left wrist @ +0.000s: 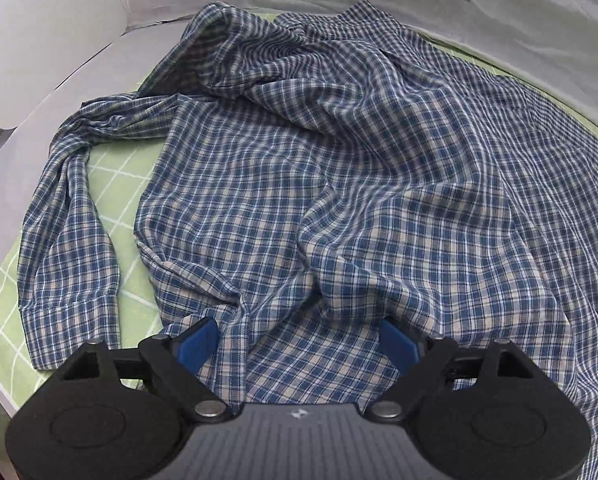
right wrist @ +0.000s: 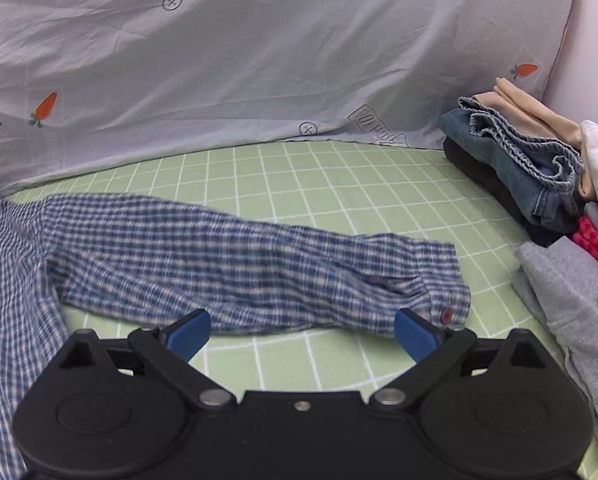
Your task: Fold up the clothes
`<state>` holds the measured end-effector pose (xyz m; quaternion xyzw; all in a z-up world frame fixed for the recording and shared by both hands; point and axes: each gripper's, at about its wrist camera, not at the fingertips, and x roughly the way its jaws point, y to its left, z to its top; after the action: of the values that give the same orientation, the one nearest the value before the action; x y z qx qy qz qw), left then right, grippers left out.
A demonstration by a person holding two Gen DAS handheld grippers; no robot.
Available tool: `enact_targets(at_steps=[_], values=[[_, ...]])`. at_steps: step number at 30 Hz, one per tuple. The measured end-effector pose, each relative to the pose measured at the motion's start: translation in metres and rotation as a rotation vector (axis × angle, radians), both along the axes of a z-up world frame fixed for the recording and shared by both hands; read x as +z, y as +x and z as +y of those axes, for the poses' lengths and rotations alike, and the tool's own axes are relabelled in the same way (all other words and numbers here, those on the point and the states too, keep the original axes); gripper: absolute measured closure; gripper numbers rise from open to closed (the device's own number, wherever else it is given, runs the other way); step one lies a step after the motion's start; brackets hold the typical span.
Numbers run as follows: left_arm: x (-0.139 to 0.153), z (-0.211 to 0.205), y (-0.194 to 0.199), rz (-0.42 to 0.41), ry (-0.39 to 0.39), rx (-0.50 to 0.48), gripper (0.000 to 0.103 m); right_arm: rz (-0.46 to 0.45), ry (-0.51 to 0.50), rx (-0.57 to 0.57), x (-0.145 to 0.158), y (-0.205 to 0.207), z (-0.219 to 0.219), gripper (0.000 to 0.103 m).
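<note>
A blue and white checked shirt [left wrist: 339, 168] lies rumpled on the green grid-patterned bed sheet [left wrist: 111, 168]. One sleeve [left wrist: 67, 236] curves down at the left. My left gripper [left wrist: 299, 340] is open, its blue fingers wide apart just above the shirt's near hem. In the right wrist view the shirt's other sleeve [right wrist: 251, 268] stretches flat to the right, its cuff with a red button [right wrist: 446, 314] near my right finger. My right gripper [right wrist: 303, 334] is open and empty just in front of that sleeve.
A white sheet with carrot prints [right wrist: 219, 68] hangs along the back. A pile of clothes with jeans [right wrist: 515, 160], a grey garment [right wrist: 571, 300] and a red item [right wrist: 597, 248] lies at the right. White boards [left wrist: 39, 52] stand at the left.
</note>
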<state>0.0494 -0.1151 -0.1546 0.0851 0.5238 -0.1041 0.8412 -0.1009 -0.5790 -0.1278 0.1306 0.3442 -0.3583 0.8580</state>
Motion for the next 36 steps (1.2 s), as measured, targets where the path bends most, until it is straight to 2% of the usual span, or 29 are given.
enact_targets(at_steps=[4,8,12,15,16,18,19,20,21,22,23,26,27,29,30,33,34,35,36], values=[[-0.007,-0.015,0.007,0.014,0.054,0.007,0.013,-0.009,0.008,-0.049,-0.007,0.018,-0.049,0.003],[-0.009,-0.022,0.013,0.019,0.082,0.002,0.007,-0.009,0.048,0.047,-0.022,0.040,-0.070,0.003],[-0.011,-0.024,0.022,0.048,0.085,0.021,0.002,0.063,0.044,0.102,-0.037,0.062,-0.075,0.007],[-0.011,-0.026,0.024,0.059,0.097,0.022,0.000,0.086,0.082,0.120,-0.048,0.072,-0.080,0.026],[-0.011,-0.027,0.025,0.063,0.101,0.020,0.000,0.062,0.091,0.123,-0.050,0.070,-0.080,0.030],[-0.011,-0.028,0.026,0.068,0.109,0.015,0.000,0.030,0.073,0.140,-0.050,0.067,-0.077,0.044],[-0.010,-0.029,0.026,0.070,0.113,0.012,0.000,0.014,0.063,0.148,-0.050,0.066,-0.076,0.077],[-0.010,-0.030,0.027,0.074,0.115,0.009,0.000,0.025,0.044,0.139,-0.049,0.066,-0.075,0.094],[-0.010,-0.030,0.028,0.077,0.119,0.002,0.000,0.037,0.026,0.131,-0.049,0.066,-0.075,0.095],[-0.010,-0.031,0.030,0.080,0.122,-0.005,0.000,0.047,0.007,0.106,-0.049,0.063,-0.078,0.099],[-0.010,-0.032,0.030,0.081,0.125,-0.011,0.000,0.058,-0.011,0.081,-0.050,0.061,-0.082,0.100],[-0.010,-0.031,0.031,0.082,0.119,-0.018,0.000,0.140,-0.088,-0.107,-0.056,0.042,-0.107,0.103],[-0.011,-0.030,0.031,0.081,0.110,-0.012,0.000,0.154,-0.093,-0.175,-0.058,0.030,-0.119,0.103],[-0.012,-0.027,0.031,0.083,0.087,0.007,0.000,0.164,-0.058,-0.238,-0.055,0.015,-0.140,0.103],[-0.013,-0.024,0.032,0.086,0.073,0.019,0.000,0.182,-0.056,-0.241,-0.053,0.014,-0.143,0.103],[-0.016,-0.019,0.034,0.105,0.028,0.053,0.000,0.126,-0.041,-0.084,-0.047,0.031,-0.119,0.096],[-0.017,-0.018,0.035,0.104,0.021,0.056,0.000,0.107,-0.036,-0.032,-0.046,0.037,-0.112,0.081],[-0.017,-0.018,0.035,0.100,0.019,0.059,0.000,0.088,-0.030,0.020,-0.044,0.043,-0.104,0.060],[-0.018,-0.017,0.035,0.096,0.017,0.061,0.000,0.068,-0.025,0.072,-0.042,0.048,-0.096,0.053]])
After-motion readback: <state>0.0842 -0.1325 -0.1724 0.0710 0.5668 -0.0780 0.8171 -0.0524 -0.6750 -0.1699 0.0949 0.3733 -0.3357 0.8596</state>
